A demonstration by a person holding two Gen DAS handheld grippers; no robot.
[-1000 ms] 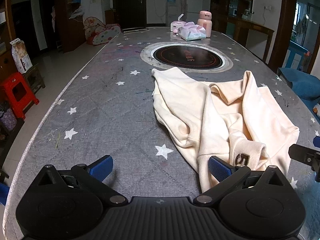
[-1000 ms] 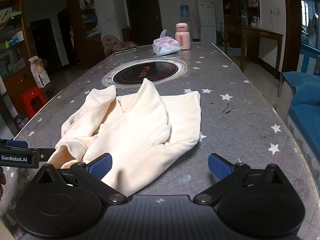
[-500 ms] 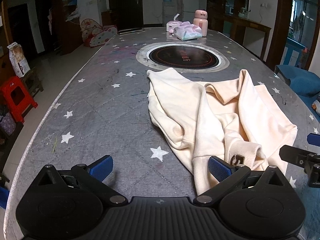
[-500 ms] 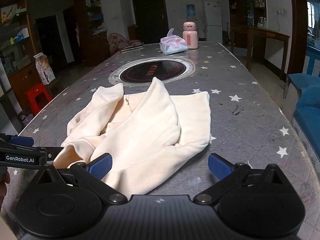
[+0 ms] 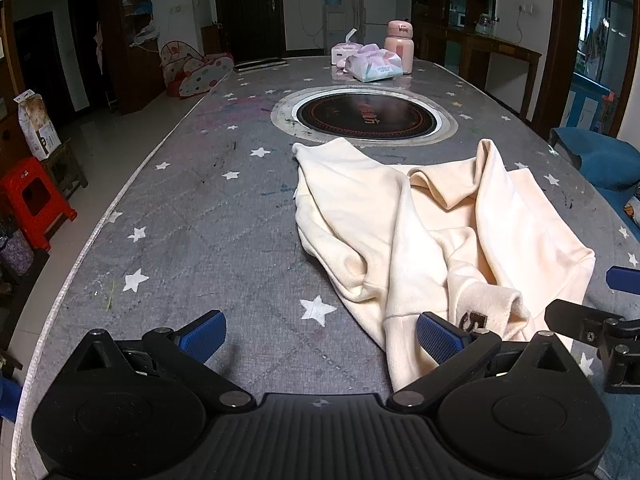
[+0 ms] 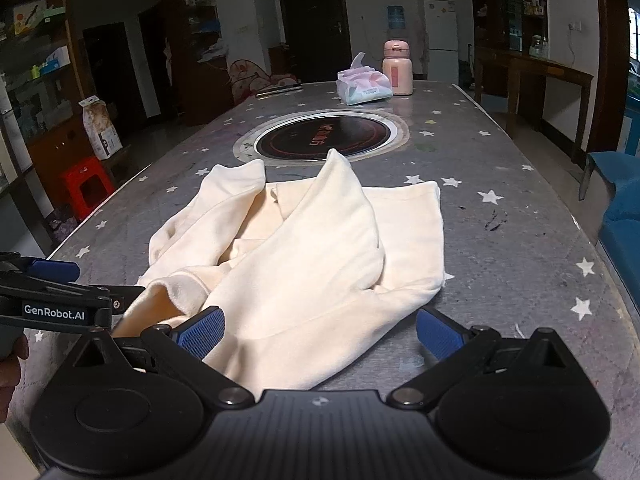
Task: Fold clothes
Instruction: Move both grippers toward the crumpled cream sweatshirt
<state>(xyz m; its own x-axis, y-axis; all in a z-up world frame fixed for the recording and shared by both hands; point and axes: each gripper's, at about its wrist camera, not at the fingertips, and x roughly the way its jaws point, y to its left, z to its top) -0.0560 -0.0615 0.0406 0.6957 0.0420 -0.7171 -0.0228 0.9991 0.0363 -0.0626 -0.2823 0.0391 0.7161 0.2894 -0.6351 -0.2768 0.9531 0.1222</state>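
Observation:
A cream sweatshirt [image 5: 432,232] lies crumpled on the grey star-patterned table [image 5: 208,216], with a small dark logo patch [image 5: 473,321] on a cuff near the front. My left gripper [image 5: 320,336] is open and empty, above the table at the garment's near left edge, its right finger over the hem. In the right wrist view the sweatshirt [image 6: 320,248] lies ahead. My right gripper [image 6: 318,332] is open and empty just above its near edge. The left gripper shows at that view's left [image 6: 60,300], the right gripper at the left view's right edge [image 5: 600,320].
A round black hotplate [image 5: 364,114] is set in the table's middle beyond the garment. A tissue pack [image 5: 374,64] and a pink bottle [image 5: 399,46] stand at the far end. A red stool [image 5: 32,200] is on the floor left; a blue sofa [image 6: 624,208] right.
Both grippers have drawn back slightly and risen a little from the garment. The sweatshirt has not moved. Both stay open.

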